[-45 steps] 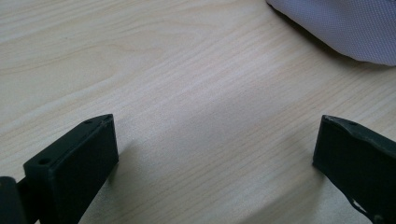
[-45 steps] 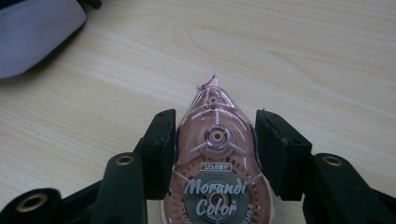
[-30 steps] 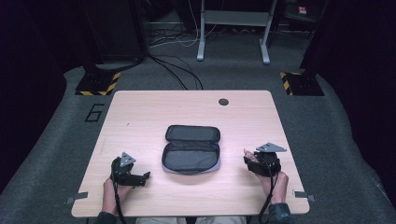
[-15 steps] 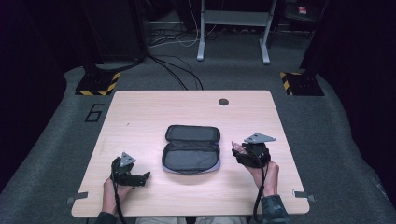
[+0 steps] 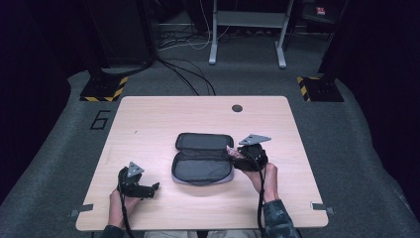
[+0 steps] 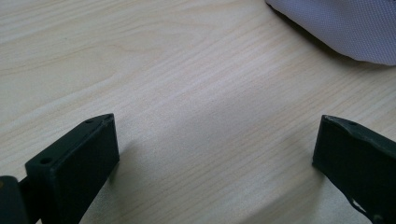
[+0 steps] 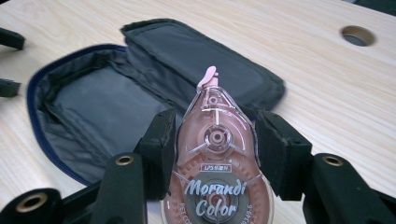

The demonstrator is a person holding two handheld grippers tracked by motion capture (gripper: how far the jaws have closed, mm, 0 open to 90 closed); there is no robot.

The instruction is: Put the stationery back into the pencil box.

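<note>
An open dark pencil case lies flat in the middle of the wooden table, its lid folded back. My right gripper hovers at the case's right edge, shut on a pink see-through correction tape dispenser marked "Morandi Color"; the tape's tip points toward the case. My left gripper rests near the table's front left, open, with bare wood between its jaws. A corner of the case's grey outside lies ahead of it to the right.
A round cable hole sits near the table's far edge. Beyond the table stand a metal frame's legs, floor cables and two yellow-and-black striped stand bases. Bare wood surrounds the case on every side.
My right gripper has moved left and forward with the tape dispenser, from the table's right side to the case's right edge. The left gripper has stayed put.
</note>
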